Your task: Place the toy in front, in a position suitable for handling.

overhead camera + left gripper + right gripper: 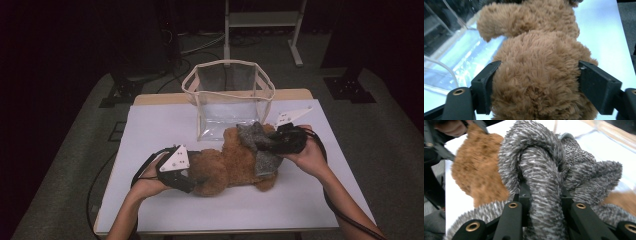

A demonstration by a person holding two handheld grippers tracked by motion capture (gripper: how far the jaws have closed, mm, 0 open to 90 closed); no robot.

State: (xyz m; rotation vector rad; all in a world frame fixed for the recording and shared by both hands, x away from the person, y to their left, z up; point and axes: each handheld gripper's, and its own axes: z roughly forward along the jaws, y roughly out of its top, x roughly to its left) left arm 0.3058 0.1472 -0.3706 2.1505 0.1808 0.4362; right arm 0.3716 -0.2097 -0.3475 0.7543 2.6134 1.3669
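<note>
A brown plush teddy bear (225,167) lies on its side across the white table (160,125), with a grey fuzzy scarf (256,139) at its neck end. My left gripper (192,175) is at the bear's left end. In the left gripper view its jaws press into the brown fur (536,62) from both sides, so my left gripper (536,85) is shut on the bear. My right gripper (269,142) comes in from the right. My right gripper (544,197) is shut on a thick fold of the scarf (539,170), and the bear's fur (479,170) shows behind it.
A clear plastic bag with cream trim (227,97) stands open-topped just behind the bear, its wall (449,50) close to the bear's limb. Bare table lies in front and to the left. A metal stand (262,20) is on the floor beyond the table.
</note>
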